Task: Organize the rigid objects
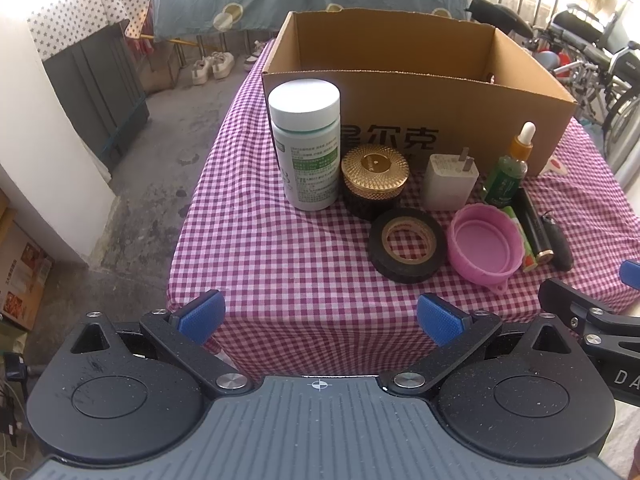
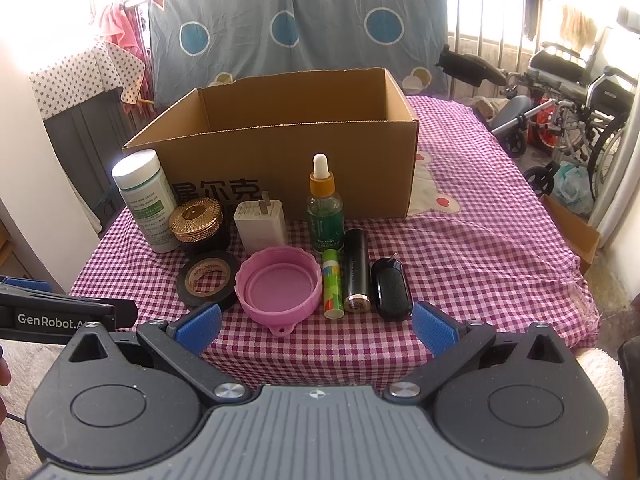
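Both grippers, left gripper (image 1: 320,316) and right gripper (image 2: 316,322), hover open and empty before the cardboard box (image 2: 280,152), small items lined up in front of it, probably for boxing.

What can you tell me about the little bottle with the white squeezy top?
The dropper bottle stands upright on the checked tablecloth, close in front of the cardboard box. It has a white rubber bulb, an orange collar and a clear body that looks green, with a green label. A white charger stands beside it. No gripper touches it.
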`<state>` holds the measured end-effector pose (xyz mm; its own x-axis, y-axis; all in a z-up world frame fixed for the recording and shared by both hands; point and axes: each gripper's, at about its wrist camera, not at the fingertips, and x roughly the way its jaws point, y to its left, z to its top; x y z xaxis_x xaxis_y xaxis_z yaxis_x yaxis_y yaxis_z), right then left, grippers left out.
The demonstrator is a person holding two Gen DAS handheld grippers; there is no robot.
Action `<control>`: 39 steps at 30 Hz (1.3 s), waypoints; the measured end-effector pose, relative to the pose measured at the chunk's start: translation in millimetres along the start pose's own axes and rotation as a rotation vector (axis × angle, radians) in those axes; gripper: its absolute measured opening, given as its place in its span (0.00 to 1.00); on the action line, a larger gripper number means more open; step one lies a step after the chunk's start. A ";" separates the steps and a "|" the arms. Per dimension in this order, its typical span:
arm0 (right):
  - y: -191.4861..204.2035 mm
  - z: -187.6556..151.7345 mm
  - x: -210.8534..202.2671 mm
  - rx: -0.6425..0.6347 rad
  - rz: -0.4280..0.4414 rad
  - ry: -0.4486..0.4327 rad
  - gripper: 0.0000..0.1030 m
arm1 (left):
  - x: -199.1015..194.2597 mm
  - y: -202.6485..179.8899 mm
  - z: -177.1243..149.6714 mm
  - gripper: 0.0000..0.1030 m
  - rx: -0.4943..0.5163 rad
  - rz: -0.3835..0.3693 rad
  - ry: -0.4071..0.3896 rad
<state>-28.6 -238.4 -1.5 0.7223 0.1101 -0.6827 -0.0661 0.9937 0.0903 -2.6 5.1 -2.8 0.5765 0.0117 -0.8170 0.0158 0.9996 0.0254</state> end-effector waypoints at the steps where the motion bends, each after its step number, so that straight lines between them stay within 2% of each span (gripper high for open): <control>1: -0.8 -1.0 0.0 0.003 -0.002 -0.002 1.00 | 1.2 -0.8 -0.9 1.00 0.002 -0.003 0.002; 5: -9.1 -6.5 0.9 0.032 -0.012 -0.003 1.00 | 4.8 -6.8 -3.2 1.00 0.031 -0.016 0.004; 9: -28.9 -9.8 -1.0 0.089 0.006 -0.016 1.00 | 5.2 -14.1 -3.6 1.00 0.043 -0.058 -0.034; 16: -73.1 -4.8 -9.1 0.189 -0.001 -0.134 1.00 | 7.8 -32.2 2.0 0.99 0.070 -0.237 -0.113; 20: -94.8 -0.7 1.5 0.228 -0.004 -0.136 0.99 | 8.8 -52.5 12.1 0.98 0.125 -0.309 -0.168; 25: -108.6 1.6 20.1 0.254 0.036 -0.098 0.86 | 16.4 -79.7 22.4 0.95 0.198 -0.397 -0.168; 27: -111.0 2.2 30.0 0.255 0.052 -0.075 0.75 | 19.9 -90.1 24.2 0.92 0.240 -0.425 -0.158; 30: -112.0 3.3 43.4 0.248 0.081 -0.037 0.66 | 25.3 -104.4 24.2 0.89 0.300 -0.447 -0.151; 32: -113.2 4.8 50.8 0.237 0.105 -0.017 0.58 | 29.2 -110.9 24.4 0.82 0.323 -0.446 -0.136; 33: -114.3 6.2 54.7 0.225 0.121 -0.007 0.51 | 31.9 -113.1 24.6 0.81 0.324 -0.444 -0.125; 39: -118.1 18.0 69.7 0.180 0.198 0.041 0.37 | 44.0 -111.2 28.6 0.76 0.290 -0.477 -0.078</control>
<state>41.9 -348.4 -46.7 0.6784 0.3067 -0.6676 -0.0777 0.9336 0.3499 44.3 -106.3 -25.0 0.5094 -0.4527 -0.7318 0.5068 0.8451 -0.1701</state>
